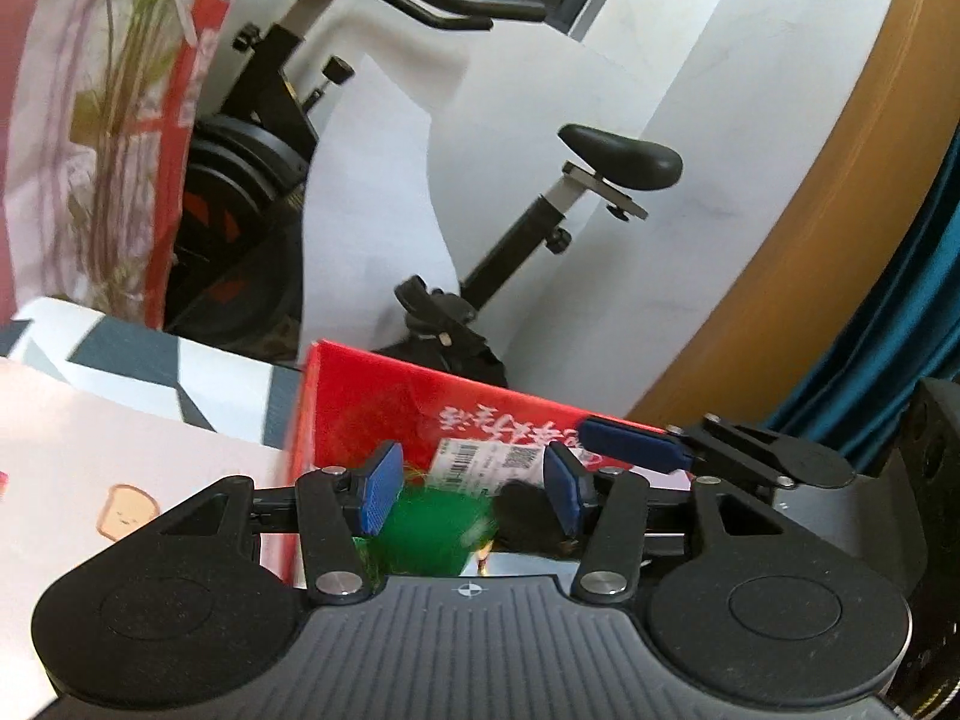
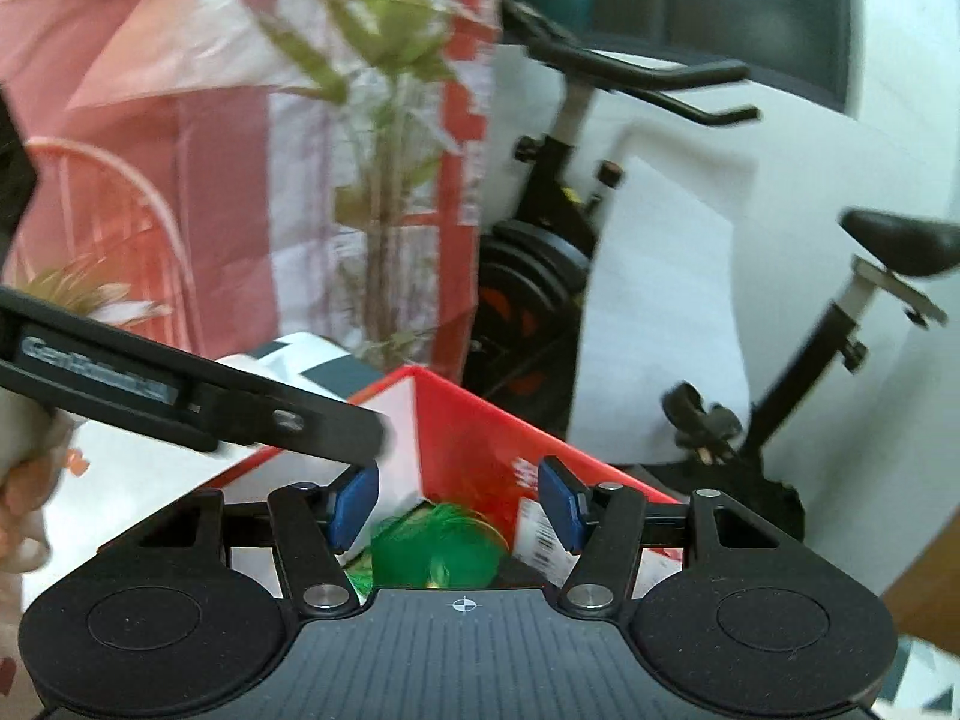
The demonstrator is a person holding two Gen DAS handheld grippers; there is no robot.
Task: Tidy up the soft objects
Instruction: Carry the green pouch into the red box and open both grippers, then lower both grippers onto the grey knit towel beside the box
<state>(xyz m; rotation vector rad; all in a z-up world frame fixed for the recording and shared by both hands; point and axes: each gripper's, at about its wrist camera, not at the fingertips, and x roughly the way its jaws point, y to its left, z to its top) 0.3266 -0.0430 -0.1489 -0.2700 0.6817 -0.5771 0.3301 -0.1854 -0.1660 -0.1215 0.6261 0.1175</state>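
Note:
A red cardboard box (image 1: 384, 396) stands open in front of both grippers; it also shows in the right wrist view (image 2: 474, 420). A green fluffy soft object (image 1: 429, 531) lies inside it, seen too in the right wrist view (image 2: 435, 546). A dark soft object (image 1: 522, 513) lies beside it. My left gripper (image 1: 471, 492) is open above the box, jaws wide, holding nothing. My right gripper (image 2: 456, 507) is open above the same box and empty. The right gripper's finger (image 1: 636, 444) enters the left view at right; the left gripper's arm (image 2: 198, 396) crosses the right view.
The box sits on a surface with a grey-and-white patterned cloth (image 1: 126, 354) and a pale sheet with a toast cartoon (image 1: 126, 510). Behind stand an exercise bike (image 1: 540, 228), a white wall, a pink-red curtain (image 2: 150, 150) and a leafy plant (image 2: 384, 138).

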